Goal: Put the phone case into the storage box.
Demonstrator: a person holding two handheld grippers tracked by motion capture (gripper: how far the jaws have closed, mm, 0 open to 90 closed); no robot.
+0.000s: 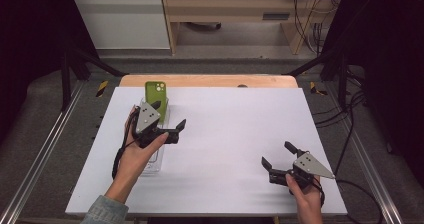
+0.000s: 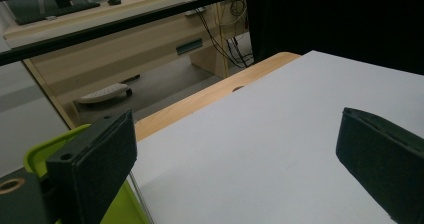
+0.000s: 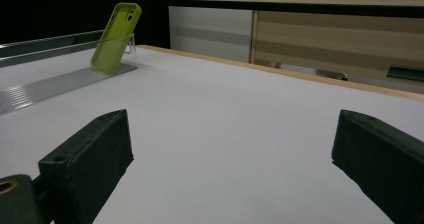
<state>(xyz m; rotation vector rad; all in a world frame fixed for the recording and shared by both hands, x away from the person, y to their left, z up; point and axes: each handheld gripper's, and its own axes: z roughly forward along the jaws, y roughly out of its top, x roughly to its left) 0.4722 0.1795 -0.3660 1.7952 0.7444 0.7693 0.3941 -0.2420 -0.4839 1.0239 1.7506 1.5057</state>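
A lime-green phone case [image 1: 155, 92] stands leaning at the far end of a long clear acrylic rack [image 1: 154, 160] on the left of the white board. My left gripper [image 1: 169, 115] hovers open just in front of the case, above the rack, with nothing between its jaws. In the left gripper view the green case [image 2: 36, 157] shows behind the left jaw, and the left gripper [image 2: 240, 154] faces bare board. My right gripper [image 1: 277, 153] is open and empty low over the board's near right. From the right gripper [image 3: 232, 154] the case [image 3: 114, 34] shows far off to the left.
The white board [image 1: 230, 129] lies on a wooden table [image 1: 210, 80] whose far edge shows past it. Metal rails run along both sides. A wooden bench and cables stand beyond the table. The clear rack [image 3: 47, 86] stretches along the board's left side.
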